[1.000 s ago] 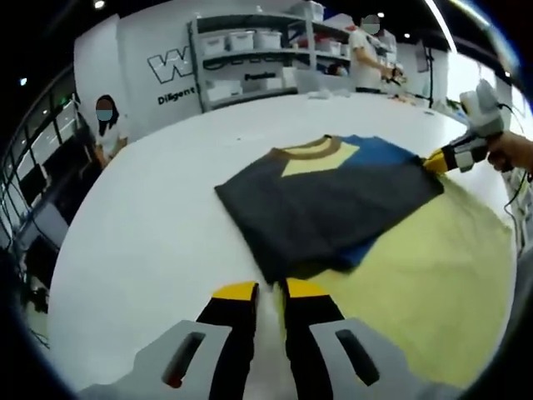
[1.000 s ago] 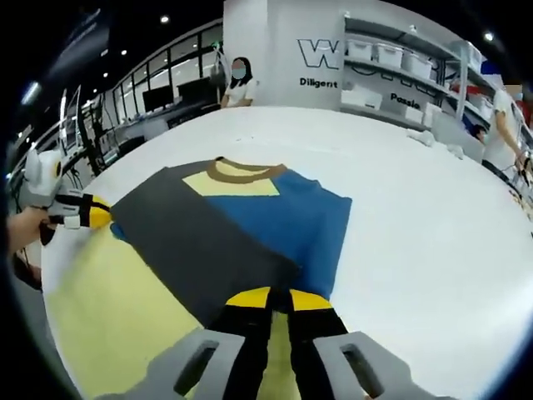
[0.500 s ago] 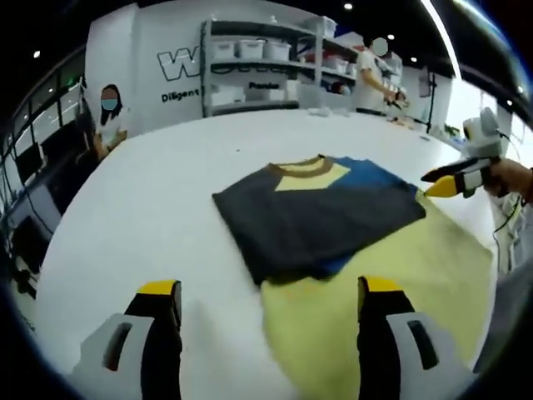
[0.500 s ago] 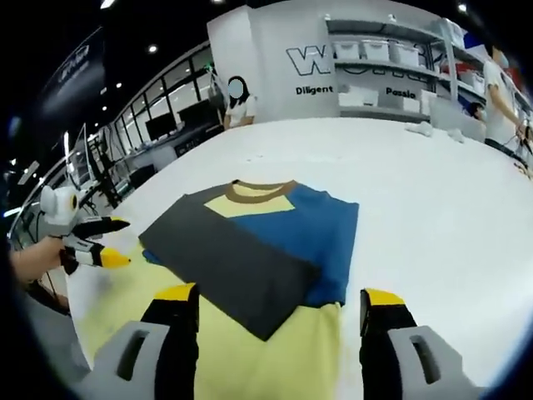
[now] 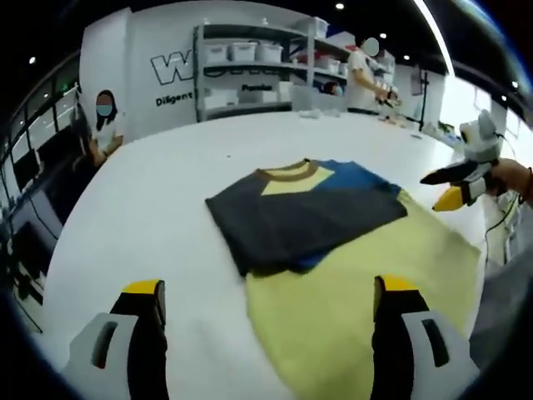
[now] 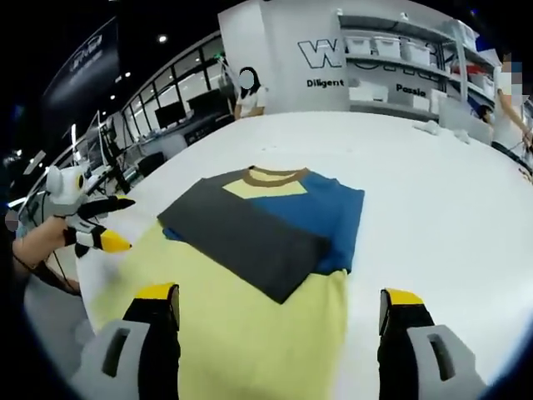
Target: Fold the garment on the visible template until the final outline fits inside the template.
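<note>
Shirt: the folded shirt [image 5: 304, 212] lies flat on the white table [image 5: 158, 217], dark grey panel over blue, brown collar away from the grippers.
Template: the pale yellow sheet [image 5: 366, 292] sits under the shirt's near edge and spreads toward the grippers.
Left gripper [image 5: 271, 292]: jaws spread wide, holding nothing, above the table short of the shirt.
Right gripper [image 6: 279, 302]: jaws spread wide, holding nothing, over the yellow sheet.
Bins: white bins [image 5: 229, 52] stand on the shelves [image 5: 250, 71]; contents cannot be told.
</note>
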### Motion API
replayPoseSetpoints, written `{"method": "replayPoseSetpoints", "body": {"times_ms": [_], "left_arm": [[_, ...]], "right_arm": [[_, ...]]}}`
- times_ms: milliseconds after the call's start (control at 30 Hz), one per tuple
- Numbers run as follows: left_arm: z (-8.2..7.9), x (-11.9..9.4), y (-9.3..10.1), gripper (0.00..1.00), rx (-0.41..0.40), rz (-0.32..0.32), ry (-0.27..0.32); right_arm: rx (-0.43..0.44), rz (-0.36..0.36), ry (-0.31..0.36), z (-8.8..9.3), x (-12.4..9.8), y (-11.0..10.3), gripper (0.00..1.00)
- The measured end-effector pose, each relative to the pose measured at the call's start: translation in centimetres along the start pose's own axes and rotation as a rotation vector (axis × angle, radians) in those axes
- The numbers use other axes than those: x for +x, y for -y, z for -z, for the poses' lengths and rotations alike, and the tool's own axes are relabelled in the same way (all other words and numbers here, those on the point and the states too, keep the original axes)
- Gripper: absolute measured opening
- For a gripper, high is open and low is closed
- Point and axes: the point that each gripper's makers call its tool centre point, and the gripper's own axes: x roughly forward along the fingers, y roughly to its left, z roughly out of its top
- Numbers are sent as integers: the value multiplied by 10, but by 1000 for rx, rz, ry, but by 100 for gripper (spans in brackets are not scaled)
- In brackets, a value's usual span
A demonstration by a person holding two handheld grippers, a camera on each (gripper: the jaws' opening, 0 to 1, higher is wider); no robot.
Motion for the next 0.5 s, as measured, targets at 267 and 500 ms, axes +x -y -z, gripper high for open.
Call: {"method": "replayPoseSetpoints", "body": {"times_ms": [267, 500], "left_arm": [[20, -25, 16, 99, -60, 39, -42], [43, -50, 28, 95, -40, 57, -98]], "right_arm": [[1, -16, 3, 12, -29, -6, 98], [-16, -23, -91, 47, -43, -9, 93]]}}
